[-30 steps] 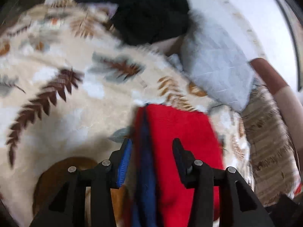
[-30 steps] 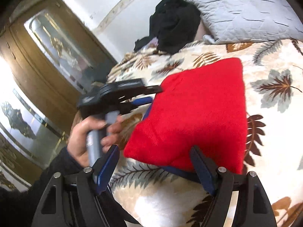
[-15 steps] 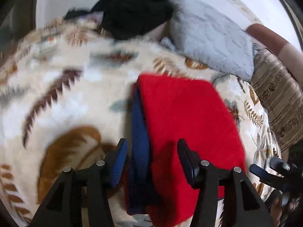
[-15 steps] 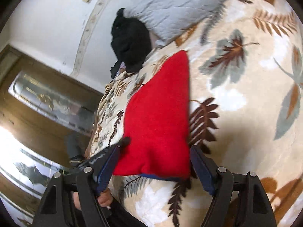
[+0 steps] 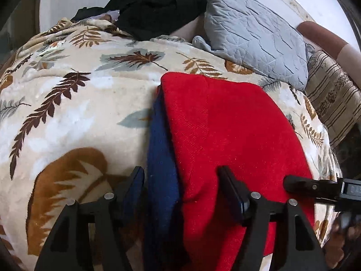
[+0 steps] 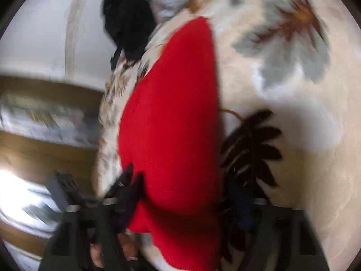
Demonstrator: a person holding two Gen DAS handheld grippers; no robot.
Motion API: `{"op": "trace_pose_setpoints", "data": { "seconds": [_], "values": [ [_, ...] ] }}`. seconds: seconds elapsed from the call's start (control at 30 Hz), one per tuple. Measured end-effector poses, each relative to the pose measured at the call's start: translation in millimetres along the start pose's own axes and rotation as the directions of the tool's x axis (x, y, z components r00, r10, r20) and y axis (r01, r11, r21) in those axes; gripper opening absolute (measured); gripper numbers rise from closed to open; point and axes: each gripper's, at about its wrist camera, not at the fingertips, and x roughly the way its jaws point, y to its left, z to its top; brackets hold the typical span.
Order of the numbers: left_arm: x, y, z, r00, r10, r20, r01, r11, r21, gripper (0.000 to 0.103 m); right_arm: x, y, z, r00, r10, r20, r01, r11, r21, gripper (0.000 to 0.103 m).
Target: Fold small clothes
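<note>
On blanket (image 5: 74,113): red garment (image 5: 225,131) | left gripper (image 5: 180,180) wide | right gripper (image 6: 180,187) apparently wide, blurred

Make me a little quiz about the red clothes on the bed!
1. True or false: the red garment lies folded on the leafy blanket.
2. What colour is the layer that peeks out along the red garment's side? A) green B) dark blue C) yellow
3. Fill in: behind the red garment, against the wall, a grey ____ leans beside a pile of black clothes.

Key:
1. True. The left gripper stands open around its near edge.
2. B, the blue layer.
3. pillow.
</note>
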Motion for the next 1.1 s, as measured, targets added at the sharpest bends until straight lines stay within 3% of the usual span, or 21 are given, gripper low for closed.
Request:
{"op": "trace_pose_setpoints", "data": {
  "seconds": [0.13,0.17,0.2,0.23,0.3,0.43,0.53,0.57,0.6,0.63,0.7,0.77,0.83,0.9,0.93,1.03,1.1],
  "values": [
    [1,-1,-3,1.000,-0.015,0.001,0.015,1.000,0.004,0.071,-7,23,-4,0.993,-0.107,0.040,0.111,0.988,-0.106,0.046],
    [0,-2,-4,1.000,-0.019,0.003,0.019,1.000,0.005,0.071,-2,13,-4,0.994,-0.110,0.026,0.112,0.990,-0.080,0.051],
    [-2,-1,-5,1.000,-0.022,0.005,0.022,1.000,0.004,0.072,0,2,-4,0.996,-0.086,0.024,0.087,0.996,-0.036,0.064],
    [-2,-1,-4,1.000,-0.026,0.005,0.026,1.000,0.004,0.072,-2,-4,-3,0.998,-0.056,0.028,0.056,0.998,-0.003,0.067],
    [-2,1,-5,0.999,-0.033,0.007,0.033,0.999,0.003,0.073,-11,-10,0,0.999,-0.013,0.032,0.011,0.999,0.042,0.070],
    [-1,3,-5,0.999,-0.048,0.007,0.048,0.999,-0.005,0.074,-30,-8,23,0.991,0.046,0.122,-0.052,0.998,0.042,0.075],
    [-1,3,-6,0.999,-0.052,0.008,0.052,0.999,-0.004,0.074,-15,-16,45,0.993,0.072,0.097,-0.079,0.995,0.067,0.076],
    [-1,3,-6,0.999,-0.053,0.008,0.053,0.999,-0.004,0.074,-3,-18,52,0.996,0.061,0.068,-0.065,0.996,0.063,0.074],
    [-1,3,-6,0.999,-0.053,0.007,0.053,0.999,-0.003,0.074,9,-19,56,0.999,0.035,0.035,-0.036,0.998,0.045,0.049],
    [-2,4,-6,0.998,-0.057,0.009,0.057,0.998,-0.005,0.074,12,-16,56,0.999,0.012,0.029,-0.013,1.000,0.025,0.049],
    [-1,4,-6,0.998,-0.064,0.009,0.064,0.998,-0.003,0.074,0,15,46,0.991,-0.101,0.089,0.111,0.987,-0.118,0.043],
    [1,4,-6,0.998,-0.070,0.005,0.070,0.998,-0.007,0.075,0,25,38,0.978,-0.161,0.130,0.181,0.970,-0.163,0.043],
    [0,4,-4,0.997,-0.074,0.001,0.074,0.997,-0.010,0.075,6,2,41,0.985,-0.141,0.103,0.148,0.987,-0.063,0.051],
    [-9,9,0,0.996,-0.085,-0.004,0.085,0.995,-0.043,0.073,0,-8,41,0.989,-0.098,0.107,0.098,0.995,0.008,0.066],
    [-17,14,2,0.995,-0.097,0.005,0.097,0.992,-0.078,0.073,-4,-7,38,0.989,-0.096,0.111,0.096,0.995,0.006,0.066],
    [-45,27,6,0.974,-0.218,0.054,0.224,0.962,-0.155,0.073,-23,2,25,0.987,-0.092,0.132,0.098,0.995,-0.036,0.068],
    [-50,30,1,0.965,-0.260,0.034,0.262,0.950,-0.169,0.073,-33,4,13,0.987,-0.068,0.146,0.073,0.997,-0.029,0.070]
  ]
}}
